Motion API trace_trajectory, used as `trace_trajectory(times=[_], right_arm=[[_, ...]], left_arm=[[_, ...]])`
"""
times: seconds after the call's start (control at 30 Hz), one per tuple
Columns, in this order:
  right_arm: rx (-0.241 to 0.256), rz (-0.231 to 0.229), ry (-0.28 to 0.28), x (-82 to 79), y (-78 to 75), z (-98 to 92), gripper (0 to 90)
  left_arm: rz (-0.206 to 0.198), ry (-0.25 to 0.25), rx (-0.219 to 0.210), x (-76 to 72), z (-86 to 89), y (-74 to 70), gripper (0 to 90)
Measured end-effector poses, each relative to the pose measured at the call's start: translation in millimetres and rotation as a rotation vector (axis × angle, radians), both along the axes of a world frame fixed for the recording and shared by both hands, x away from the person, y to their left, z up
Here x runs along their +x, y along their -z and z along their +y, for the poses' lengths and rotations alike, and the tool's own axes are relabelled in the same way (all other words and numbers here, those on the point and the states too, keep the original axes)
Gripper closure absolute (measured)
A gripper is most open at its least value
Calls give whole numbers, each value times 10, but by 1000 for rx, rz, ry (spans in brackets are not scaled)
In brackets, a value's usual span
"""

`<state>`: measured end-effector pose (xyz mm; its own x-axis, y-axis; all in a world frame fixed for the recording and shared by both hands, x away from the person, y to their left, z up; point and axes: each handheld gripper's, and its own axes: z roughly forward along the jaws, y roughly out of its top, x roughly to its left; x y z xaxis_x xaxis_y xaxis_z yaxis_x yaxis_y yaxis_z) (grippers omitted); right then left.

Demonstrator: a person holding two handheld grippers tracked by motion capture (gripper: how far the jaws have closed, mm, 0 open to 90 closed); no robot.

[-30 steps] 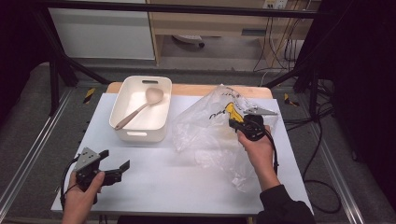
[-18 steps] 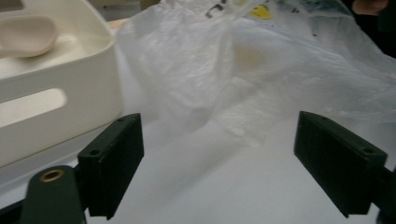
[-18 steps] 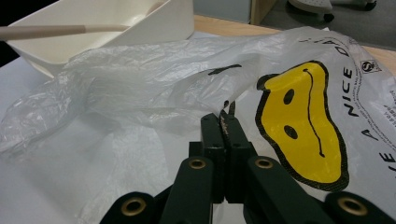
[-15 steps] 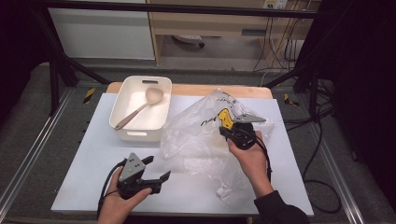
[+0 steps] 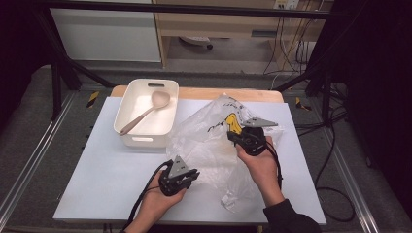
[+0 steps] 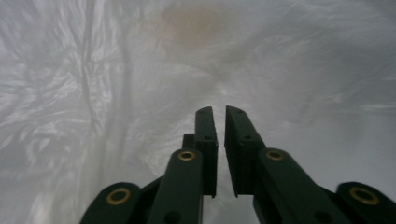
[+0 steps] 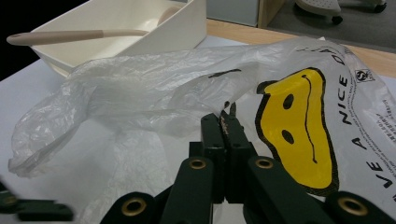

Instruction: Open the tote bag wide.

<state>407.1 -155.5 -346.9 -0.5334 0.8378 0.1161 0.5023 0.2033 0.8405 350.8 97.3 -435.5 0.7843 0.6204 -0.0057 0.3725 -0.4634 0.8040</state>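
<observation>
A crumpled clear plastic bag (image 5: 209, 145) with a yellow smiley face (image 5: 232, 121) lies on the white table (image 5: 97, 165). My right gripper (image 5: 236, 135) is shut on a fold of the bag just beside the face; in the right gripper view the jaws (image 7: 225, 119) pinch the film left of the smiley (image 7: 299, 121). My left gripper (image 5: 192, 174) rests at the bag's near left edge. In the left gripper view its jaws (image 6: 217, 112) stand almost together with only a thin slit, pointing into the bag's film (image 6: 116, 70), nothing seen between them.
A white bin (image 5: 144, 139) stands at the back left of the table with a wooden spoon (image 5: 145, 112) lying in it; bin wall (image 7: 187, 28) and spoon handle (image 7: 70, 34) sit beyond the bag. Bare table lies to the left.
My left gripper has travelled right from the table's near left corner to the bag's edge. The right gripper, holding the bag, has shifted slightly left and nearer.
</observation>
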Motion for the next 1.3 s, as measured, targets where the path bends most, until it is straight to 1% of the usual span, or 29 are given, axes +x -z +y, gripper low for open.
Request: trace_trajectory(times=[0.07, 0.1, 0.13, 0.17, 0.2, 0.23, 0.33, 0.4, 0.53, 0.57, 0.6, 0.63, 0.7, 0.8, 0.9, 1.0, 1.1, 1.13, 1.2, 1.27, 1.3], right_arm=[[0, -5, 1, -35, -33, -13, 900], [-10, -11, -2, -66, -65, -24, 900], [-10, -11, -2, -66, -65, -24, 900], [-14, -12, -3, -79, -78, -31, 900], [-11, -9, -2, -88, -90, -36, 900], [-10, -12, -1, -91, -118, -46, 900], [-3, -11, 2, -95, -160, -63, 900], [1, -17, 5, -106, -216, -90, 900], [10, -35, 12, -125, -340, -136, 900], [15, -41, 17, -118, -401, -150, 900], [15, -41, 17, -118, -401, -150, 900], [26, -49, 26, -92, -461, -163, 900], [20, -57, 28, -47, -522, -163, 900], [10, -59, 32, 34, -623, -151, 900], [-1, -54, 32, 128, -709, -131, 900], [-1, -47, 39, 219, -769, -128, 900], [-2, -48, 42, 263, -806, -139, 900], [6, -48, 49, 292, -844, -163, 900], [7, -48, 54, 303, -861, -177, 900], [7, -51, 61, 321, -889, -208, 900], [11, -53, 65, 324, -903, -222, 900]], left_arm=[[37, -3, 18, 113, -43, 94, 870], [50, 2, 34, 150, -61, 133, 887], [61, 8, 53, 177, -80, 168, 887], [62, 16, 82, 193, -97, 194, 889], [47, 18, 83, 196, -106, 207, 893], [46, 19, 86, 201, -113, 205, 898], [34, 45, 109, 219, -124, 196, 899], [31, 57, 101, 245, -116, 205, 900], [41, 93, 88, 310, -95, 209, 900], [41, 100, 89, 329, -92, 210, 900], [41, 101, 83, 342, -98, 214, 900], [38, 107, 84, 353, -106, 213, 900], [33, 131, 109, 383, -120, 199, 900], [24, 133, 116, 389, -127, 200, 900], [20, 133, 106, 388, -125, 211, 900], [22, 134, 98, 393, -121, 216, 900], [20, 132, 90, 392, -122, 220, 900], [18, 135, 94, 392, -124, 219, 900], [16, 139, 104, 392, -129, 213, 900], [0, 138, 107, 384, -137, 215, 900], [0, 141, 110, 386, -137, 212, 900]])
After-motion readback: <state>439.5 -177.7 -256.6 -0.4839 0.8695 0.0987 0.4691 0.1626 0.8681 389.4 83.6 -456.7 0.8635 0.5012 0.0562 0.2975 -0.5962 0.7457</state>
